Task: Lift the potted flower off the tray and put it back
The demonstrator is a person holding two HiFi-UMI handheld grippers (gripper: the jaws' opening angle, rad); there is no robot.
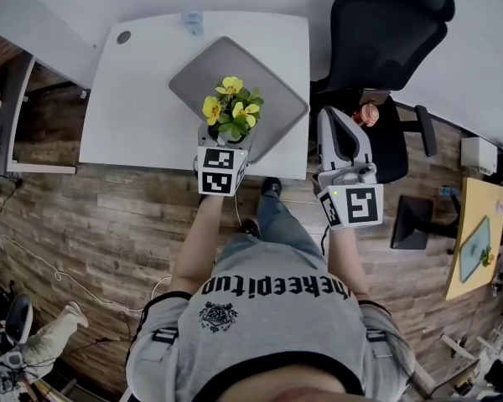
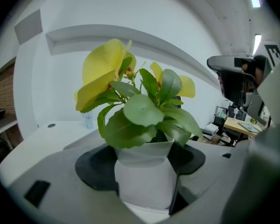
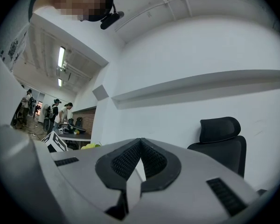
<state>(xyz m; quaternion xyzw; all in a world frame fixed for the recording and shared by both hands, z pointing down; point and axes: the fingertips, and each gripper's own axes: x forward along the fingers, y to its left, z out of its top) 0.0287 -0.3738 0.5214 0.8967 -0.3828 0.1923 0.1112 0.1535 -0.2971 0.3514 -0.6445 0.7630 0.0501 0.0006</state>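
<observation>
The potted flower (image 1: 230,107), yellow blooms over green leaves in a white pot (image 2: 144,183), is above the near edge of the grey tray (image 1: 268,78) on the white table (image 1: 130,99). My left gripper (image 1: 225,136) is shut on the pot, its jaws pressed on both sides of it (image 2: 147,164). The leaves hide most of the pot from above, and I cannot tell whether it rests on the tray or hangs just over it. My right gripper (image 1: 339,136) is held off the table's right side, shut with nothing in it; its tips meet (image 3: 140,143).
A small pale-blue cup (image 1: 192,22) stands at the table's far edge, with a round cable hole (image 1: 123,37) at the far left corner. A black office chair (image 1: 394,32) stands close to the right gripper. The person's legs are at the near table edge.
</observation>
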